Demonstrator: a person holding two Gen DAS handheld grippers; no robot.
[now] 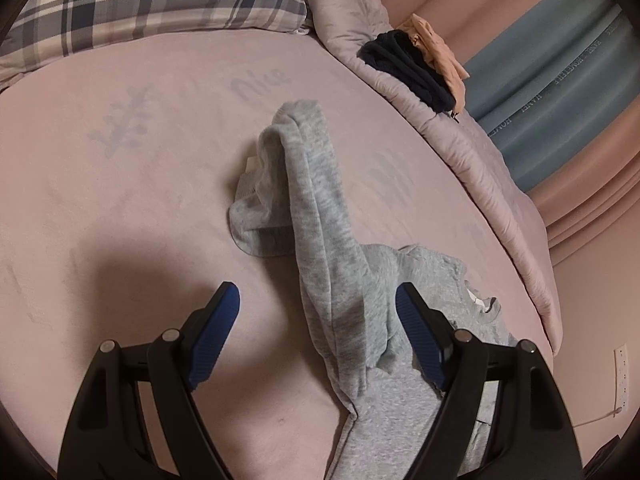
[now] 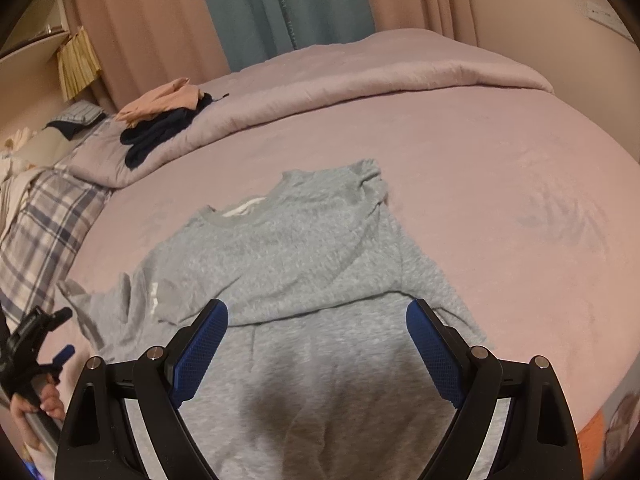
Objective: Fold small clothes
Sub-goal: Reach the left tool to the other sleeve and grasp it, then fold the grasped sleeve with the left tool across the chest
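A small grey sweatshirt [image 2: 296, 256] lies on the pink bed sheet [image 2: 500, 200], collar toward the far side, with its lower part folded up over the body. In the left wrist view its sleeve [image 1: 312, 184] stretches away across the sheet, bunched and twisted. My left gripper [image 1: 318, 300] is open and empty, hovering over the sleeve's near end. It also shows in the right wrist view [image 2: 60, 344], at the far left. My right gripper [image 2: 318, 320] is open and empty above the sweatshirt's folded lower part.
A rolled pink comforter [image 2: 360, 76] runs along the far side of the bed, with a dark navy garment [image 2: 156, 136] and a peach garment [image 2: 160, 98] on it. A plaid pillow [image 1: 160, 0] lies at the head. Curtains [image 2: 280, 0] hang behind.
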